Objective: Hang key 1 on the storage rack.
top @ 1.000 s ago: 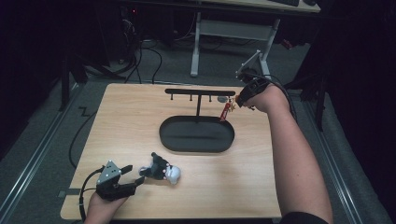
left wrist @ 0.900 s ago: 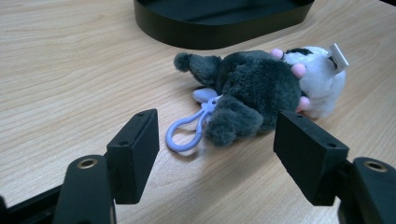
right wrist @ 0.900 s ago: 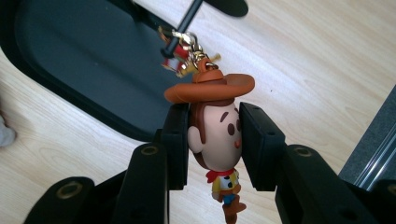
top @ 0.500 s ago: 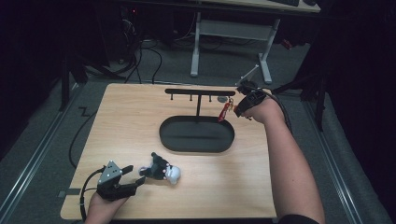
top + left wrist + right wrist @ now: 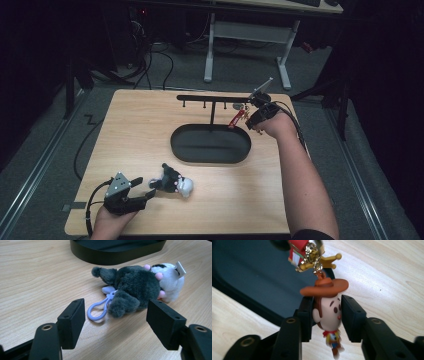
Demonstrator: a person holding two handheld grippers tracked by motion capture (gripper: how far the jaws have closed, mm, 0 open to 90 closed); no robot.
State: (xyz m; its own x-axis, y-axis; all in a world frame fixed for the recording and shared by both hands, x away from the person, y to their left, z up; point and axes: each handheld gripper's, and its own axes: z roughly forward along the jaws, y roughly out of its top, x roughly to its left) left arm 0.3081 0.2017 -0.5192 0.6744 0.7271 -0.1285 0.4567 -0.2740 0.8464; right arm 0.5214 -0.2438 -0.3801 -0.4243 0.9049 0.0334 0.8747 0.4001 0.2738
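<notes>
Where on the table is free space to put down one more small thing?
The table is bare along its left half, between the black oval tray and the left edge. The near right corner is bare beside the forearm. It is crowded near the plush toy and under the black rack.

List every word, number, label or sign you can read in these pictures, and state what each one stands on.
None can be read.
White tag on the plush toy: a dark mark, too small to read.
Red tag above the cowboy figure keychain: white patch, blurred, unreadable.
Gold star charm: a shape, no lettering visible.
</notes>
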